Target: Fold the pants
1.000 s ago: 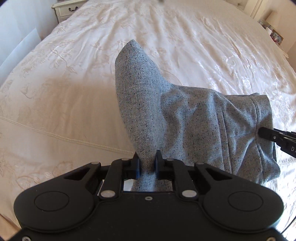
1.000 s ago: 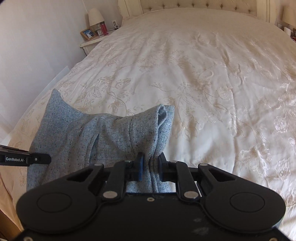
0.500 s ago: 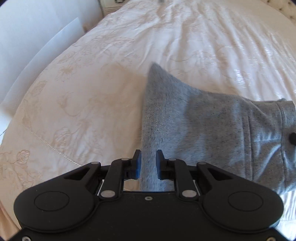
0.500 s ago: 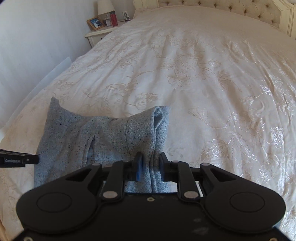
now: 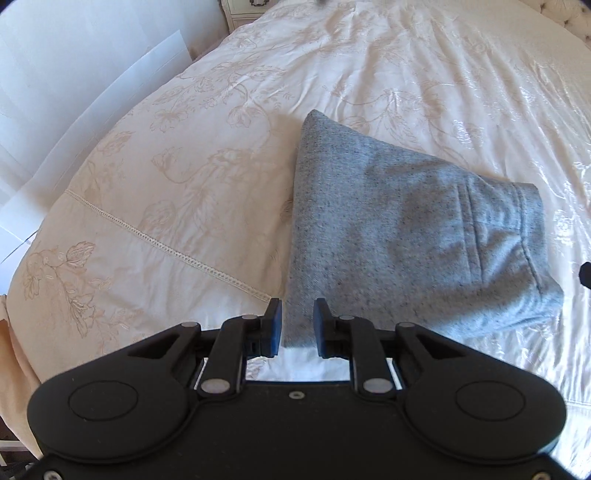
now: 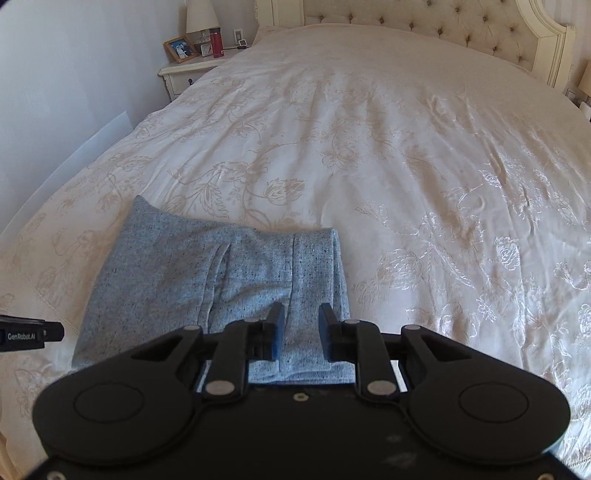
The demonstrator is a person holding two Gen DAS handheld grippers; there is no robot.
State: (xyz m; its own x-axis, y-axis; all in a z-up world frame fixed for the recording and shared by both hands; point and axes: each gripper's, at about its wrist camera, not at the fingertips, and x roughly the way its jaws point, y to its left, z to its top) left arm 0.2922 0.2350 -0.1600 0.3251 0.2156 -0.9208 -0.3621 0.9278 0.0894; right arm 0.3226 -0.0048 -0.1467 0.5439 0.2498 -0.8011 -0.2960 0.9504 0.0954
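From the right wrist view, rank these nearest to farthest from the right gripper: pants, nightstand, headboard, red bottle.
From the right gripper:
1. Pants, right at the fingertips, lower left.
2. Nightstand, far left beside the bed.
3. Red bottle, on the nightstand's back part, slightly farther.
4. Headboard, at the bed's far end.

Only readable text: "GenRobot.AI", white print on the side of my black left gripper (image 6: 31, 334), which pokes in at the left edge of the right wrist view. Nothing legible in the left wrist view. The framed photo (image 6: 180, 48), small clock (image 6: 206, 48) and red cylindrical bottle (image 6: 217, 42) on the cream bedside cabinet (image 6: 186, 75) are too small to read.
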